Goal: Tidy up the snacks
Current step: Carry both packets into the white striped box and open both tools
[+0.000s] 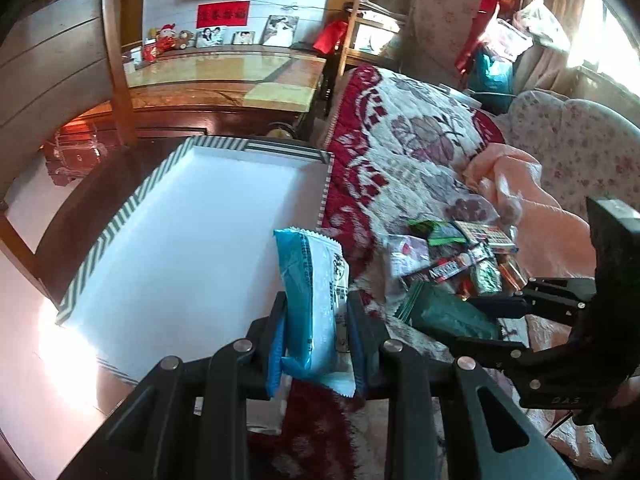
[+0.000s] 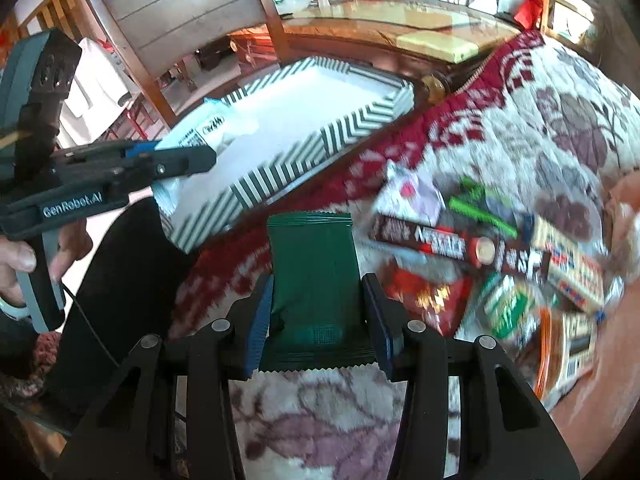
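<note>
My left gripper (image 1: 318, 316) is shut on a blue and white snack packet (image 1: 316, 300) and holds it over the near right corner of a white box with a striped rim (image 1: 120, 232). The left gripper (image 2: 188, 158) and its packet (image 2: 204, 128) also show in the right wrist view, above the box (image 2: 320, 136). My right gripper (image 2: 318, 300) is shut on a dark green packet (image 2: 312, 264) above the floral quilt; the right gripper (image 1: 492, 320) and green packet (image 1: 444, 312) also show in the left wrist view. A pile of snacks (image 2: 500, 260) lies to its right.
The floral red and white quilt (image 1: 420, 140) covers the bed under the snack pile (image 1: 460, 256). A pink blanket (image 1: 532, 184) lies at the right. A wooden chair (image 2: 180, 4) and a glass-topped table (image 2: 400, 20) stand behind the box.
</note>
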Demonstrator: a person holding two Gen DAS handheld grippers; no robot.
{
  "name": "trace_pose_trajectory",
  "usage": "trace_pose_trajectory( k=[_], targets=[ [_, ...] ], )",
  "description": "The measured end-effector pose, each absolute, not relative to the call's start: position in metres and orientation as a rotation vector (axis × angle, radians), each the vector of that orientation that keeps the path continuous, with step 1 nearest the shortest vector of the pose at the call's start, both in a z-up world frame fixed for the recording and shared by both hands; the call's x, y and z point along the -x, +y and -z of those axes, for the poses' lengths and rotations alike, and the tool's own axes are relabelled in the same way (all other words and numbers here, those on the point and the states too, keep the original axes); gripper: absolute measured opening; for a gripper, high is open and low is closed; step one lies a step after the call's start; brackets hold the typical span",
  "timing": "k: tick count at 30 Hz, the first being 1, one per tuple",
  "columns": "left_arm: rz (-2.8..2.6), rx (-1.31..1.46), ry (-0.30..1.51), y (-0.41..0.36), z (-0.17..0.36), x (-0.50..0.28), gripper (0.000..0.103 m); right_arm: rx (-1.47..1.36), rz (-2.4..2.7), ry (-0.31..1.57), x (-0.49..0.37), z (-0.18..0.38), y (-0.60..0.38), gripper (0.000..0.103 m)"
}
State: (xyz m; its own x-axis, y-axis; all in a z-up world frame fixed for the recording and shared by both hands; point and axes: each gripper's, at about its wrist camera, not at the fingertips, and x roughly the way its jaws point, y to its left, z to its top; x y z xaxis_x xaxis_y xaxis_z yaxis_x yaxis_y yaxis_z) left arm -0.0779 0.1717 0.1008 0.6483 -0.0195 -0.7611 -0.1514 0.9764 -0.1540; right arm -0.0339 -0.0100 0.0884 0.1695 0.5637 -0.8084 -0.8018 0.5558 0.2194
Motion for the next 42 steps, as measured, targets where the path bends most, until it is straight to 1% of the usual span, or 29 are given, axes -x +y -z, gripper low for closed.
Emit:
trace_pose_trajectory(
  k=[14, 27, 33, 40, 42],
  targets=[
    [-0.176, 0.221, 0.874, 0.216, -0.096, 0.063, 0.03, 0.319, -1.013, 0.975, 0.014, -0.099, 0.051, 0.044],
    [-0.28, 0.271, 0.931, 0.256, -0.073, 0.051, 0.03, 0.342, -1.049, 0.974, -0.01, -0.105, 0.124, 0.044],
    [-0.339, 0.289, 0.961, 0.27, -0.062, 0.05, 0.029, 0.37, -1.05, 1.004, -0.019, -0.09, 0.163, 0.044],
    [-0.364, 0.304, 1.003, 0.279, -0.049, 0.047, 0.03, 0.398, -1.037, 1.072, -0.02, -0.062, 0.186, 0.044],
    [-0.38, 0.304, 1.012, 0.281, -0.047, 0.047, 0.031, 0.401, -1.037, 1.087, -0.019, -0.055, 0.188, 0.044]
  ],
)
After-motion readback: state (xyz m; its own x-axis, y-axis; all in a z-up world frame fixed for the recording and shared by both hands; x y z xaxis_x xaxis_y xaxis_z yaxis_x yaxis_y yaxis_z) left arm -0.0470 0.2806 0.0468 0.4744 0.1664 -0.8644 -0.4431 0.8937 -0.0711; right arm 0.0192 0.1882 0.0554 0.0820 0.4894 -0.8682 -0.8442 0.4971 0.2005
